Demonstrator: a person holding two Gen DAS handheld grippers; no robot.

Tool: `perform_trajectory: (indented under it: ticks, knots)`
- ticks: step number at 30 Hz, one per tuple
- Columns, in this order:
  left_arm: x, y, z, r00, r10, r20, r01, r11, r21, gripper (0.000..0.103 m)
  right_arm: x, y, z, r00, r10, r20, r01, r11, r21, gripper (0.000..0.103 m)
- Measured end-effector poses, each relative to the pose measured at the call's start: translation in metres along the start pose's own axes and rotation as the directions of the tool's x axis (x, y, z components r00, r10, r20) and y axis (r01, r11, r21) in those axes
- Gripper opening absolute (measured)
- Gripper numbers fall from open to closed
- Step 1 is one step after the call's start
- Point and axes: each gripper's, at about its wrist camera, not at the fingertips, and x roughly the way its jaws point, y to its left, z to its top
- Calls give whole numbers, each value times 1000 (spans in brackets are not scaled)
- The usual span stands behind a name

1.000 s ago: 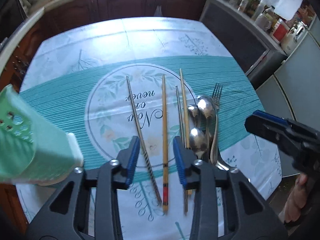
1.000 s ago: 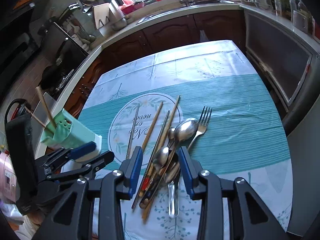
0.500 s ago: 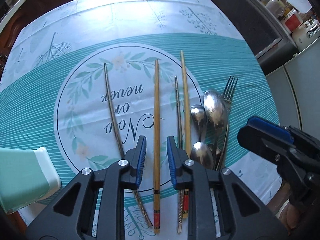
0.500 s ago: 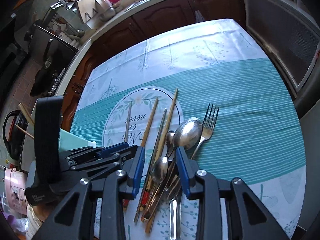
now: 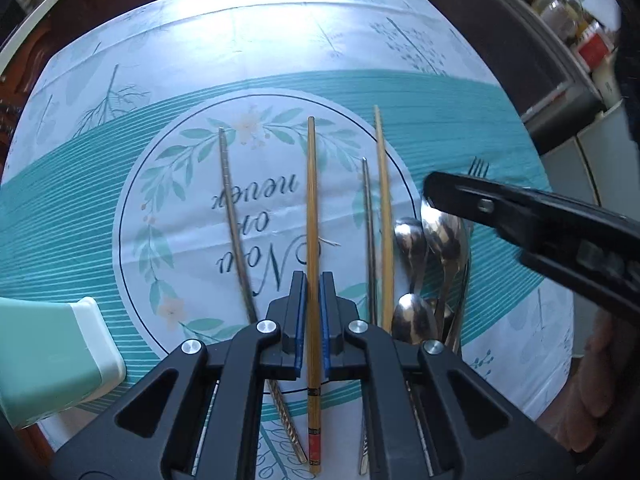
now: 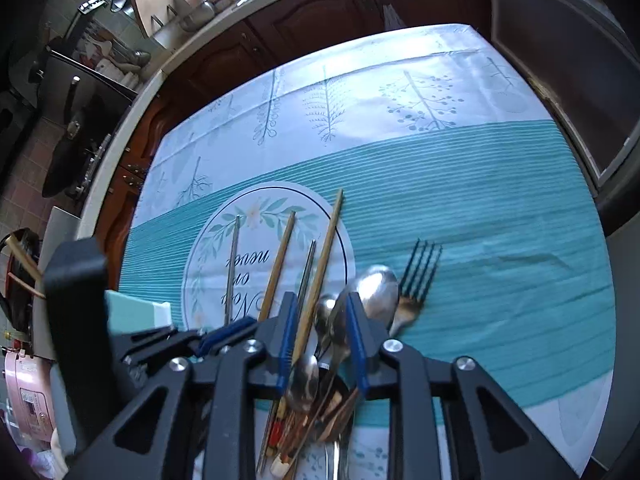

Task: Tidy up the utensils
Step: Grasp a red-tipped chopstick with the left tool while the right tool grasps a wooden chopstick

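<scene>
Utensils lie on the teal and white tablecloth (image 5: 460,120). My left gripper (image 5: 313,280) is closed around a wooden chopstick with a red end (image 5: 312,200) that still lies on the cloth. Beside it lie a metal chopstick (image 5: 232,208), a second metal chopstick (image 5: 369,216), another wooden chopstick (image 5: 383,184), several spoons (image 5: 444,232) and a fork (image 6: 418,280). My right gripper (image 6: 322,304) is open and low over the spoons (image 6: 376,290); it also shows in the left wrist view (image 5: 520,216). A mint green utensil holder (image 5: 44,356) stands at the left.
Dark wooden cabinets and a pale counter edge (image 6: 132,120) curve behind the table. A grey appliance (image 5: 520,40) stands to the right. A pink cooker (image 6: 28,400) and pans are at the far left in the right wrist view.
My left gripper has come down and its fingers have closed from wide open onto the red-ended wooden chopstick. My right gripper has moved in over the spoons and narrowed somewhat.
</scene>
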Motion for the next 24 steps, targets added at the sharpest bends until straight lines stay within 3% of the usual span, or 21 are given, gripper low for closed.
perform_trajectory:
  ticks: [11,21,24]
  knots:
    - [-19,8,-3,994,-95,54,98,994,-44,4,54,12,29,985,-107,-138,109,994,9,9]
    - [-59,27,-26,985,-129,119,133,991,-29,4,61,45,27,947,-295,-128,283,954,-98,7]
    - [-76,34,-35,980,-134,145,139,990,-23,4,60,45,24,954,-267,-138,259,963,-77,6]
